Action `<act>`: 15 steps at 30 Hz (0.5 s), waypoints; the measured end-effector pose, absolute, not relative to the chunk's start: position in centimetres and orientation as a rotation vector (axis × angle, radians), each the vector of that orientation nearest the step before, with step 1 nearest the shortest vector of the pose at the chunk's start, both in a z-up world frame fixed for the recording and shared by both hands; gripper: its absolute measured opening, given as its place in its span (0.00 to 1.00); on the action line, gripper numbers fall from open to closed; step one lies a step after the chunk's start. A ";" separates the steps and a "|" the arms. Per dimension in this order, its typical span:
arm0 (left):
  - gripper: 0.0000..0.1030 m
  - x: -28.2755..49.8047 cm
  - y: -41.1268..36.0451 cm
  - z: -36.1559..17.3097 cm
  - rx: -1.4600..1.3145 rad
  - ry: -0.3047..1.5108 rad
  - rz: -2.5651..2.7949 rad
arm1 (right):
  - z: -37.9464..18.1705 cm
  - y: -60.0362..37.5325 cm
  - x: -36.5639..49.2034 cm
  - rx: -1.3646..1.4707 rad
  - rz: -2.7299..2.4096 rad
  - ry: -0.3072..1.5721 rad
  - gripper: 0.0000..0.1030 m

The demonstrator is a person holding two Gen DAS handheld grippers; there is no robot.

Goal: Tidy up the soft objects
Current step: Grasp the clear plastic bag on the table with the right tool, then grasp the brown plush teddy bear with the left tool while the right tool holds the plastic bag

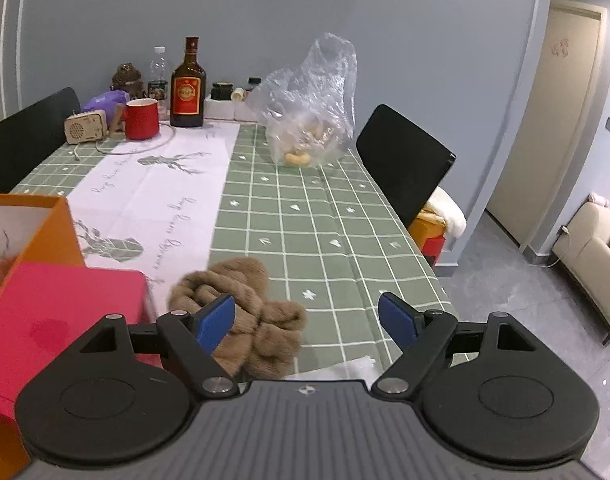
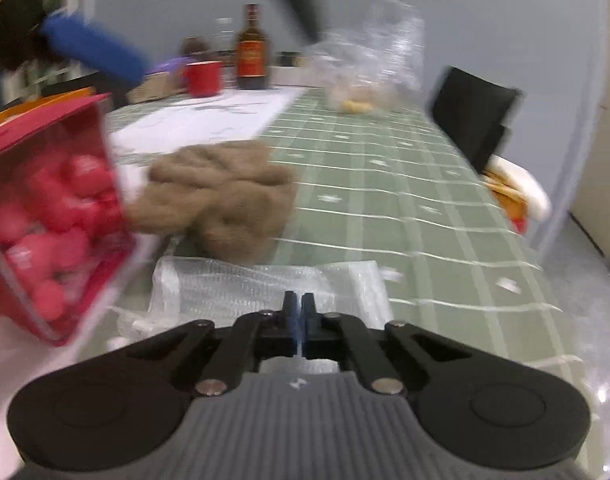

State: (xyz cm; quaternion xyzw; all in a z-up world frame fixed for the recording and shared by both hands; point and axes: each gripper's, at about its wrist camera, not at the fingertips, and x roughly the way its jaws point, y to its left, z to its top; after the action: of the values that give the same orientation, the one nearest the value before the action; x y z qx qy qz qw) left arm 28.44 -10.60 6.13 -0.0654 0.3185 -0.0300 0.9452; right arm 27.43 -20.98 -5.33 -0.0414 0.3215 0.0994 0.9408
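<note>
While a red box (image 1: 61, 320) sits left, brown fur (image 1: 241, 308) lies beside it.

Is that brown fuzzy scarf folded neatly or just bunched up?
Bunched up. The scarf lies in a crumpled, twisted heap on the tablecloth, with no flat folds showing.

A green checked table (image 1: 325, 216) carries a brown furry bundle (image 1: 241, 312) and plastic bag (image 1: 313, 104).

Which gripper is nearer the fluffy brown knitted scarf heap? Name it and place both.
Left. The left gripper hangs just over the fluffy brown knitted scarf heap, jaws open, nothing gripped. The right gripper sits back over the white bubble wrap sheet, jaws shut.
</note>
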 end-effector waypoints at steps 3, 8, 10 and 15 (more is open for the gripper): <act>0.93 28.5 -11.8 5.5 -0.080 0.633 -0.070 | -5.0 -23.7 28.0 -0.015 0.145 0.661 0.00; 0.93 29.1 -13.0 4.1 -0.015 0.628 -0.045 | -5.4 -25.2 28.5 -0.004 0.087 0.667 0.00; 0.93 29.7 -12.9 3.4 -0.023 0.647 -0.032 | -5.4 -24.9 28.5 -0.019 0.079 0.661 0.00; 0.93 30.7 -11.2 1.5 -0.285 0.747 0.047 | -5.4 -24.2 28.4 -0.068 0.072 0.652 0.00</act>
State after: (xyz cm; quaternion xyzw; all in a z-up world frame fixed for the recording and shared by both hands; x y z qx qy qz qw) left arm 30.74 -11.17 1.55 -0.1389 0.3636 0.0230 0.9208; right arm 28.40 -24.25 -5.45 -0.0333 0.3199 0.0352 0.9462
